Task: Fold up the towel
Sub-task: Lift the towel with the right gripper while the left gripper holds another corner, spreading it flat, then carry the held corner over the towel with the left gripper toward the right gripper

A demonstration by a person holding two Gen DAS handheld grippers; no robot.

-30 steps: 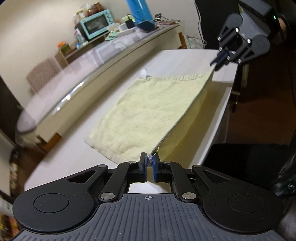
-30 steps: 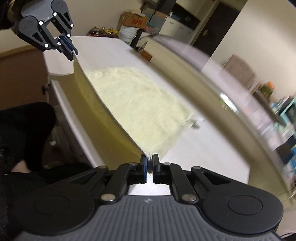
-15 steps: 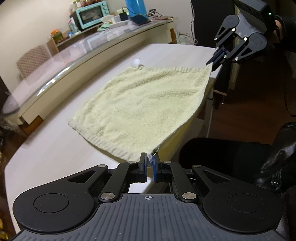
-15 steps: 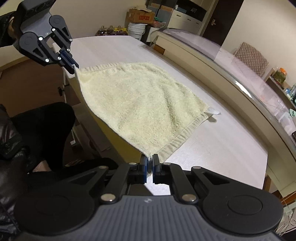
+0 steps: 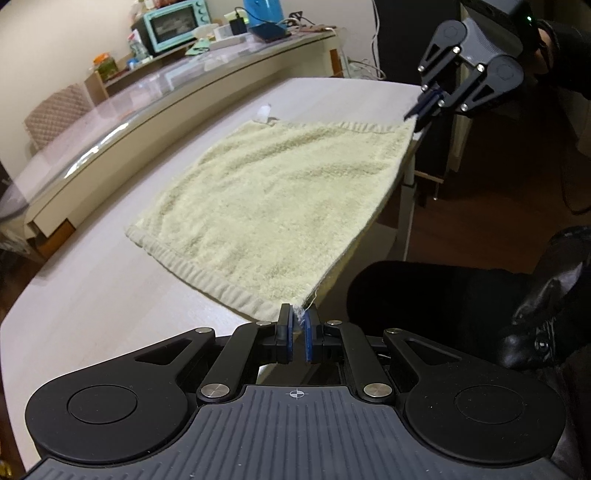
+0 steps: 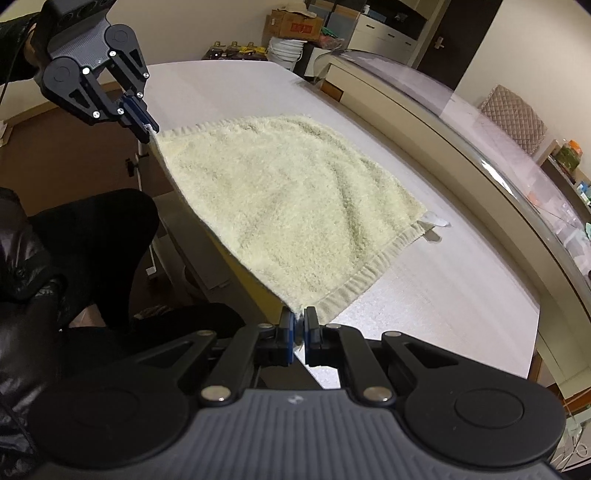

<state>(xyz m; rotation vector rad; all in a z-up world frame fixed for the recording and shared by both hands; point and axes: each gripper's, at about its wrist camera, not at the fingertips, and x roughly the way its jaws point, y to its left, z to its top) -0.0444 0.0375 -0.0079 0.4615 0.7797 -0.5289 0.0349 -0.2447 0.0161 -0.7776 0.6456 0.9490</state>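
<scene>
A: Towel [image 5: 280,192] where?
B: Flat on table [image 5: 110,295], near edge lifted taut.
A: Grippers?
B: Left gripper [image 5: 299,328] & right gripper [image 6: 299,325] each clamped on a near corner (prob. to fold it over evenly).

Pale wood-grain counter [image 5: 92,295] up front, a long glass-topped sideboard [image 5: 122,122] curving behind it. A mint toaster oven [image 5: 173,24] sits at the cream wall, a quilted chair [image 5: 55,110] beside. Cardboard boxes [image 6: 295,24] and dark floor [image 6: 74,173] opposite.
</scene>
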